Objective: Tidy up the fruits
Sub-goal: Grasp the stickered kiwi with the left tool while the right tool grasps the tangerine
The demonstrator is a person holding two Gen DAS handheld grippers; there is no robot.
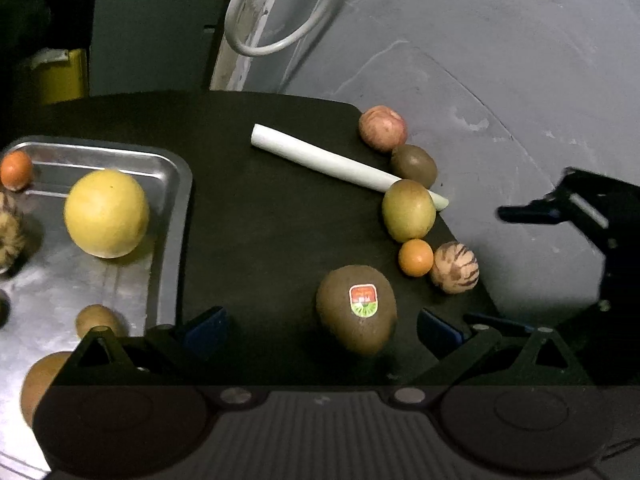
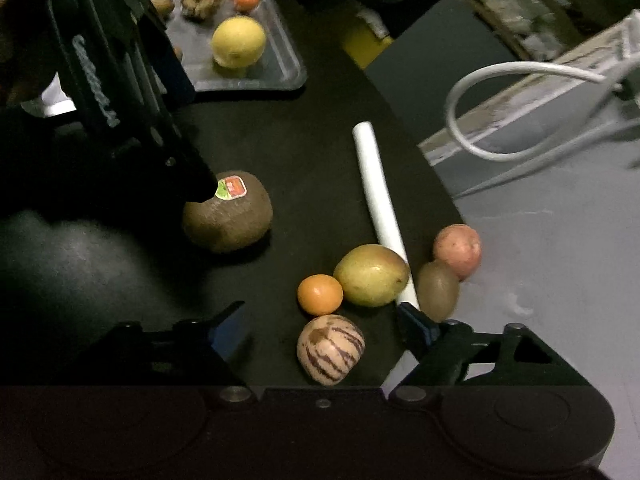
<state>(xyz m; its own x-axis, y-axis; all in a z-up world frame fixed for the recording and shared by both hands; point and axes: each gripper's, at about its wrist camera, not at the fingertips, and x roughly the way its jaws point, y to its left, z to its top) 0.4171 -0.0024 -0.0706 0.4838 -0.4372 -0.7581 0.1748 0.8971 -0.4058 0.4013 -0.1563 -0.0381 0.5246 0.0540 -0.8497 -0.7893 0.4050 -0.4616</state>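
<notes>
A large brown fruit with a sticker [image 1: 356, 308] [image 2: 228, 211] lies on the black table between the fingers of my open left gripper [image 1: 322, 328]. Near the table's right edge lie a green-yellow mango [image 1: 408, 210] [image 2: 370, 275], a small orange [image 1: 416, 257] [image 2: 320, 294], a striped melon [image 1: 455, 267] [image 2: 330, 349], a kiwi [image 1: 414, 164] [image 2: 438, 290] and a reddish apple [image 1: 382, 128] [image 2: 457, 251]. My right gripper [image 2: 320, 330] is open, with the striped melon between its fingers. A metal tray [image 1: 176, 184] [image 2: 288, 68] holds a yellow grapefruit [image 1: 106, 213] [image 2: 239, 41] and other fruits.
A white tube [image 1: 340, 162] [image 2: 380, 200] lies across the table beside the mango. A white cable loop [image 1: 276, 12] [image 2: 500, 112] hangs beyond the table. The grey floor [image 1: 500, 60] lies past the table's curved edge.
</notes>
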